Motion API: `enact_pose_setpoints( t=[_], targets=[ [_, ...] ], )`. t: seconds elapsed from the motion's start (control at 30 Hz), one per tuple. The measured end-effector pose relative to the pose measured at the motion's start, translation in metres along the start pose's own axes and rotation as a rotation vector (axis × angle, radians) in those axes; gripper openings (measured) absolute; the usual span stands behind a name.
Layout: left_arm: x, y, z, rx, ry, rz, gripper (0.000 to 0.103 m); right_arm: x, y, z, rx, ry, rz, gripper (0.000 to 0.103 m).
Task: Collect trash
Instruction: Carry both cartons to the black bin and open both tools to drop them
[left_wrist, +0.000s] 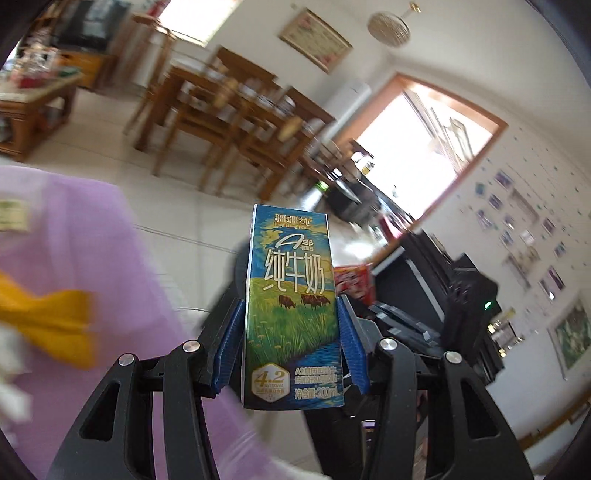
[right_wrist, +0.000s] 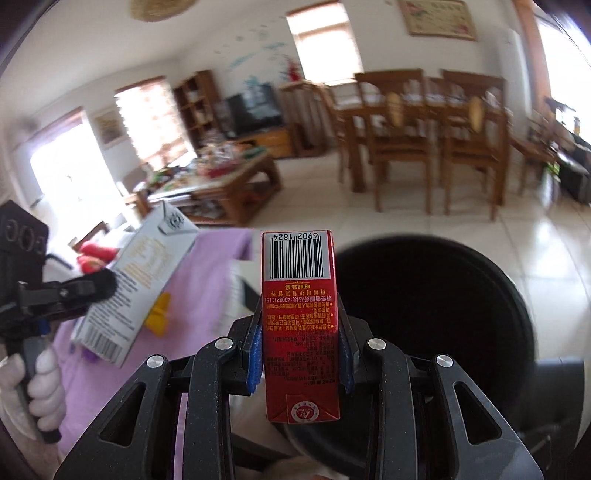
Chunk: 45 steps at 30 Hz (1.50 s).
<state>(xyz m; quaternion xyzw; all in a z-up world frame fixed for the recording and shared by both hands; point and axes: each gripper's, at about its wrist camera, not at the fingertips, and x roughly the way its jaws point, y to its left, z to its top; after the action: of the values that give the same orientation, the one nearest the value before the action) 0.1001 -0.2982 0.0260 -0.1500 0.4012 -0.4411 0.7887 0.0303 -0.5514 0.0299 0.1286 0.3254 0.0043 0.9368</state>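
Left wrist view: lilac cloth (left_wrist: 74, 258) is filling the left side; centre, the left gripper (left_wrist: 291, 332) is clamping an upright blue milk carton (left_wrist: 291, 295) between blue pads.

Right wrist view: at left, a gloved hand (right_wrist: 40, 380) is gripping the other tool's handle. At centre, the right gripper (right_wrist: 301, 354) is squeezing a red drink carton (right_wrist: 299, 332), just beside a black bin (right_wrist: 443, 314) on its right.

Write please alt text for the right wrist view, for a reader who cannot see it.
The right gripper holds a red drink carton upright before a round black bin. At left, the left gripper holds a milk carton over a purple cloth; wooden furniture stands behind.
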Motion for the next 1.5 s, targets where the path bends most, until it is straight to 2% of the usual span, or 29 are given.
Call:
enact_pose_setpoints(
  t=[0.1, 0.2, 0.33, 0.43, 0.67, 0.77, 0.83, 0.93, 1.03, 1.07, 1.2, 1.3, 1.37, 1.43, 1.47, 1.5],
  targets=[
    [0.061, -0.01, 0.007, -0.005, 0.067, -0.03, 0.049, 0.015, -0.027, -0.012, 0.025, 0.038, -0.042, 0.032],
    [0.102, -0.022, 0.008, 0.024, 0.127, 0.015, 0.049, 0.035, -0.039, -0.028, 0.04, 0.113, -0.035, 0.032],
    [0.121, -0.032, 0.002, 0.062, 0.196, 0.09, 0.049, 0.043, -0.054, -0.045, 0.033, 0.161, 0.002, 0.032],
    [0.126, -0.031, 0.001, 0.075, 0.217, 0.136, 0.049, 0.045, -0.06, -0.051, 0.021, 0.179, 0.011, 0.032],
    [0.134, -0.026, -0.005, 0.077, 0.262, 0.204, 0.052, 0.047, -0.041, -0.064, 0.014, 0.178, 0.038, 0.033],
    [0.134, -0.029, -0.005, 0.084, 0.263, 0.218, 0.051, 0.043, -0.039, -0.065, 0.009, 0.163, 0.04, 0.039],
    [0.132, -0.031, -0.005, 0.098, 0.256, 0.239, 0.052, 0.041, -0.036, -0.063, 0.008, 0.158, 0.043, 0.046],
    [0.13, -0.034, -0.007, 0.103, 0.233, 0.266, 0.06, 0.037, -0.037, -0.062, 0.021, 0.133, 0.05, 0.047],
    [0.126, -0.042, -0.013, 0.156, 0.168, 0.361, 0.065, 0.028, -0.048, -0.054, 0.057, 0.072, 0.038, 0.047],
    [0.124, -0.044, -0.015, 0.17, 0.153, 0.371, 0.065, 0.021, -0.048, -0.059, 0.069, 0.049, 0.035, 0.047],
    [0.136, -0.055, -0.024, 0.23, 0.161, 0.368, 0.065, -0.001, -0.068, -0.058, 0.126, -0.029, 0.012, 0.047],
    [0.152, -0.052, -0.023, 0.197, 0.177, 0.32, 0.066, -0.006, -0.077, -0.06, 0.156, -0.039, 0.006, 0.047],
    [0.155, -0.05, -0.021, 0.19, 0.153, 0.339, 0.073, -0.009, -0.082, -0.061, 0.172, -0.034, 0.012, 0.047],
    [0.158, -0.051, -0.018, 0.209, 0.121, 0.332, 0.075, -0.011, -0.086, -0.062, 0.184, -0.028, 0.019, 0.047],
    [0.159, -0.051, -0.018, 0.21, 0.111, 0.328, 0.082, -0.013, -0.088, -0.065, 0.187, -0.024, 0.024, 0.047],
    [0.16, -0.05, -0.018, 0.215, 0.107, 0.339, 0.081, -0.014, -0.088, -0.065, 0.188, -0.021, 0.029, 0.047]
  ],
)
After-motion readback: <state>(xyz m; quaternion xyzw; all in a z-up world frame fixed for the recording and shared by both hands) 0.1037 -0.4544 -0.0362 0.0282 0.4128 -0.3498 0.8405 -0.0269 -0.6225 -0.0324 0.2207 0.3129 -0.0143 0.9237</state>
